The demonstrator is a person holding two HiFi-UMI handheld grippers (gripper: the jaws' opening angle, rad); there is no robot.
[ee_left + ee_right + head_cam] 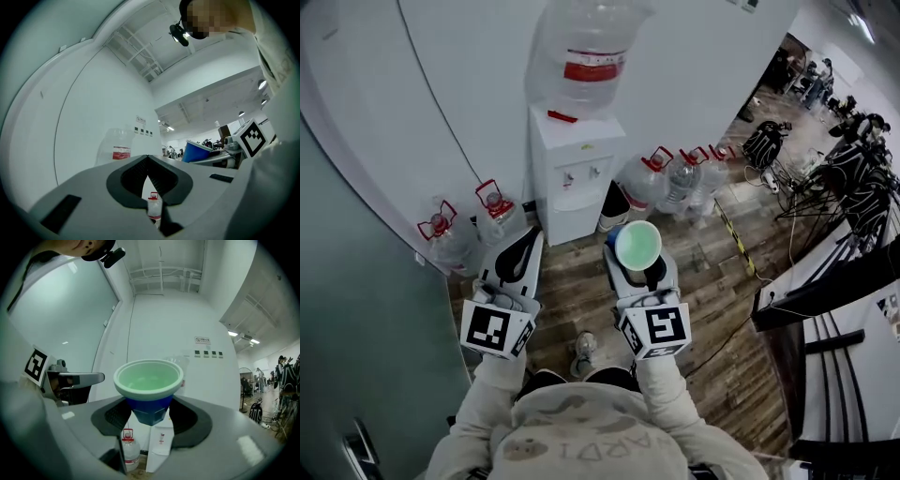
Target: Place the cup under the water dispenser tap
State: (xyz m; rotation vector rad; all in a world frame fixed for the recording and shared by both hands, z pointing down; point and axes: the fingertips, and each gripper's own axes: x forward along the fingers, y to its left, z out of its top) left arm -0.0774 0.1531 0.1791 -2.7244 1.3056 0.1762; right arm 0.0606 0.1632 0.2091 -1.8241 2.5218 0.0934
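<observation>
A blue plastic cup with a pale green inside (149, 380) is clamped by its lower body between the fingers of the right gripper (639, 270). It is upright and up in the air, well apart from the white floor-standing water dispenser (572, 178). The left gripper (517, 251) has its fingers closed tip to tip with nothing between them.

The dispenser stands against a white wall and carries a large clear bottle with a red label (586, 56), whose top the head view cuts off. Clear spare jugs with red caps stand on the wooden plank floor (712, 309) on both sides: two at the left (441, 234), several at the right (661, 178). Dark cables and equipment (844, 178) crowd the far right.

The tap recess (581, 175) is too small to make out. In the right gripper view the fingers and cup hide most of the dispenser.
</observation>
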